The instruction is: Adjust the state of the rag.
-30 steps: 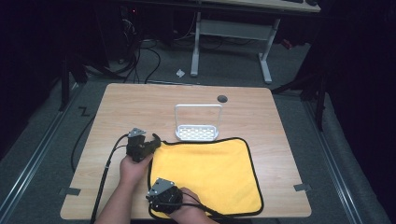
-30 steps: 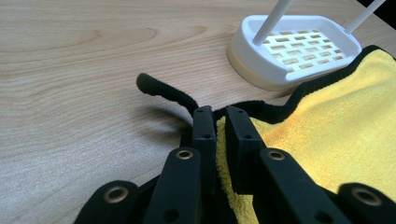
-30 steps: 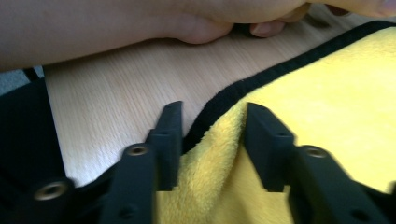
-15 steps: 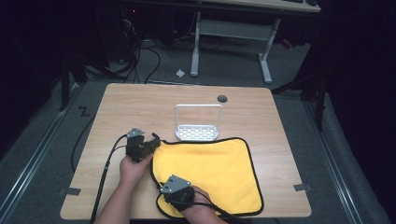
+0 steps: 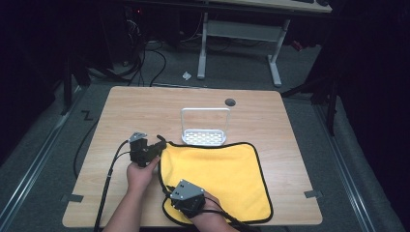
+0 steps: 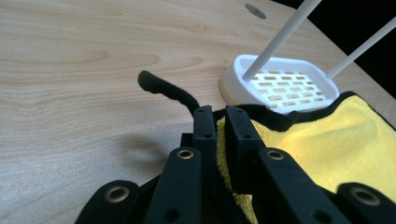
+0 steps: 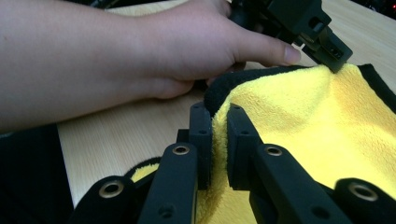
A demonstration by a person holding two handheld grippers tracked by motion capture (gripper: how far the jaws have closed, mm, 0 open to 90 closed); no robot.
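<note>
Yellow cloth [image 5: 217, 174] edged in black; white slotted rack [image 5: 205, 137]; pale woodgrain table [image 5: 290, 145].

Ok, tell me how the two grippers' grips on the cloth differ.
The left gripper pinches the cloth at its far left corner, near the white rack; the right gripper pinches the left edge nearer the person. The left corner lies low by the table; the right gripper's edge is raised into a fold. The right gripper's jaws have just closed. Both are shut on yellow cloth with black trim.
</note>
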